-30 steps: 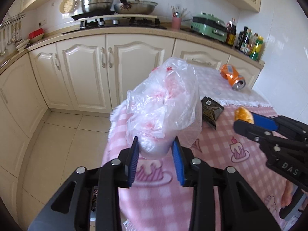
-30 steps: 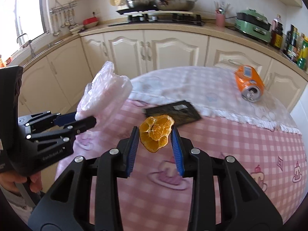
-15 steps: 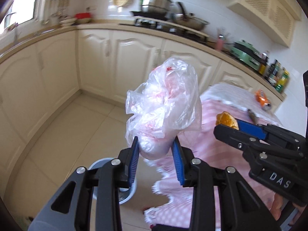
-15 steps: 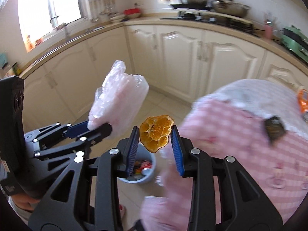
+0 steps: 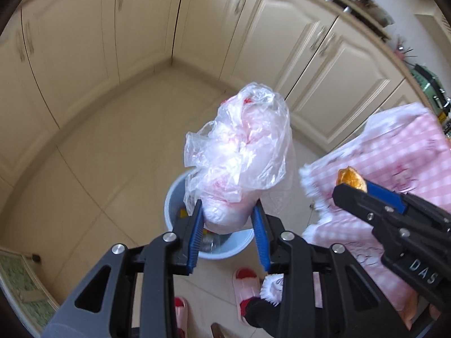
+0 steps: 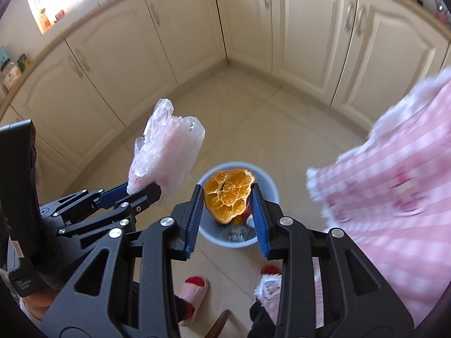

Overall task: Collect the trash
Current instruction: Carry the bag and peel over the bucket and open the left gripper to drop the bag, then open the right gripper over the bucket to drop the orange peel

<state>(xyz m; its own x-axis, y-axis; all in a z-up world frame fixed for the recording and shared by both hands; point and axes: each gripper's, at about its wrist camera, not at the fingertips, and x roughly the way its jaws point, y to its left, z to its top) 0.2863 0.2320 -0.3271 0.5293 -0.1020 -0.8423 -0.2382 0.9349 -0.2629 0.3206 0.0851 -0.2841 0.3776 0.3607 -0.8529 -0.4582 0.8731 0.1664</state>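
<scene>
Two hand-held tongs hung over a pale blue waste bin on the cream tiled kitchen floor, each clamped on a piece of rubbish. The left tongs held a crumpled clear plastic bag with pink and red print; its blue pads pinched the bag's lower bulge from both sides while the rest billowed up above them. In the left wrist view the bag covered much of the bin's mouth, with only part of the rim and a few scraps inside showing beneath it. The right tongs gripped a dried, cracked piece of orange peel, its pads pressed against the peel's two edges at a narrow setting. Seen from the right wrist camera, the peel sat directly in front of the bin, where red and silvery litter already lay at the bottom. The left tongs, bag in its grasp, appeared to the left of the peel in that view; the right tongs showed at the right of the left wrist view, the peel's orange tip peeking past its pad. A pink-and-white checked tablecloth with a fringed hem hung off the surface just right of the bin. Cream cabinet doors lined the corner behind. A person's feet in pink slippers stood on the tiles near the bin.
</scene>
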